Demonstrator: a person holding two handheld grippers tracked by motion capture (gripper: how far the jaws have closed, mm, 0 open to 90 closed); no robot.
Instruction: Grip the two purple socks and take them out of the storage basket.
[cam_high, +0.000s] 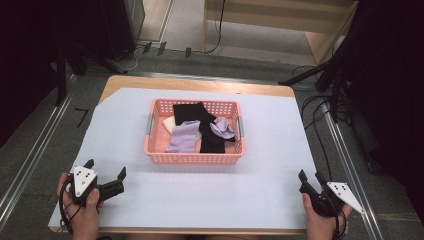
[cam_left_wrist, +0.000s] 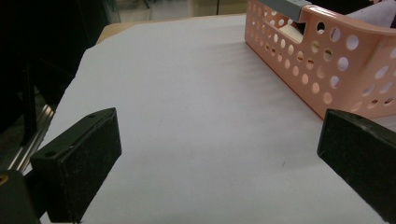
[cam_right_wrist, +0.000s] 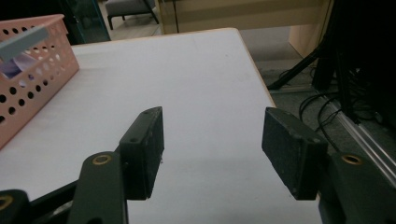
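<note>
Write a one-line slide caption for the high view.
Two open hand-held grippers, left and right, rest at the near corners of a white-covered table, either side of a pink perforated plastic basket of folded cloths.

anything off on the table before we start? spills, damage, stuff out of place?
Nothing stands out. The pink perforated plastic basket sits square on the white table cover, with black, lilac and cream cloths heaped loosely inside. Left gripper and right gripper wait open near the front edge.

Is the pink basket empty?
No, the pink basket has black cloth and purple cloth lying inside it in the high view.
</note>
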